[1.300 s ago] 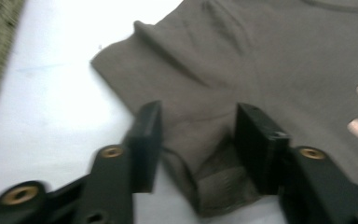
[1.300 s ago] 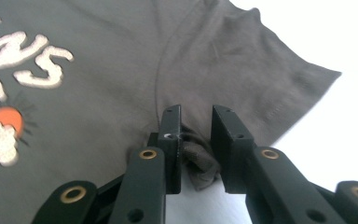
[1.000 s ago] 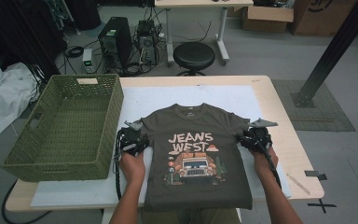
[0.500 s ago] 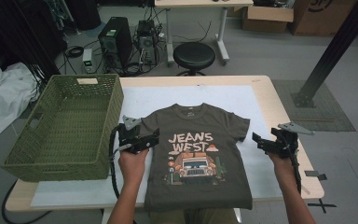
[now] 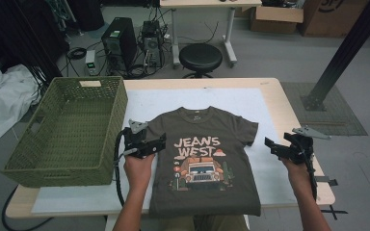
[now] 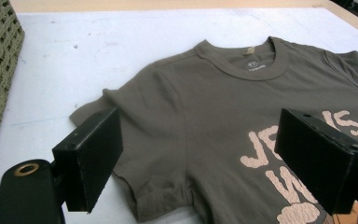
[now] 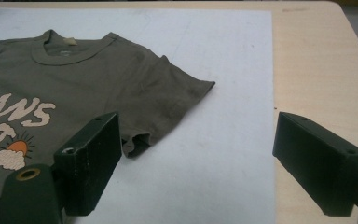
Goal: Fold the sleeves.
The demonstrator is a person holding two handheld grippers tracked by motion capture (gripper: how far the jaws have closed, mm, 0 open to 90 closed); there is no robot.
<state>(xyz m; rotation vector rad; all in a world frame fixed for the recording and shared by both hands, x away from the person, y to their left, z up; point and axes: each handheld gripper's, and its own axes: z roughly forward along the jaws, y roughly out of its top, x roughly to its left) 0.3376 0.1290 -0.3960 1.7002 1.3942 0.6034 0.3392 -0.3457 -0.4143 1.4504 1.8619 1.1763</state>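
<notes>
The T-shirt (image 5: pixel 207 159) is soft, matt olive-brown cloth with a ribbed collar and a flat, slightly cracked print. It lies on a smooth, matt white sheet (image 5: pixel 270 103) over the table (image 5: pixel 296 103) of pale, smooth wood. The basket (image 5: pixel 67 130) at the table's left edge is coarse green weave. The jaws are matt black plastic blocks.

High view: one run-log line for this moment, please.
t-shirt flat on table | left gripper open, above sleeve | right gripper open, beside shirt | basket left
</notes>
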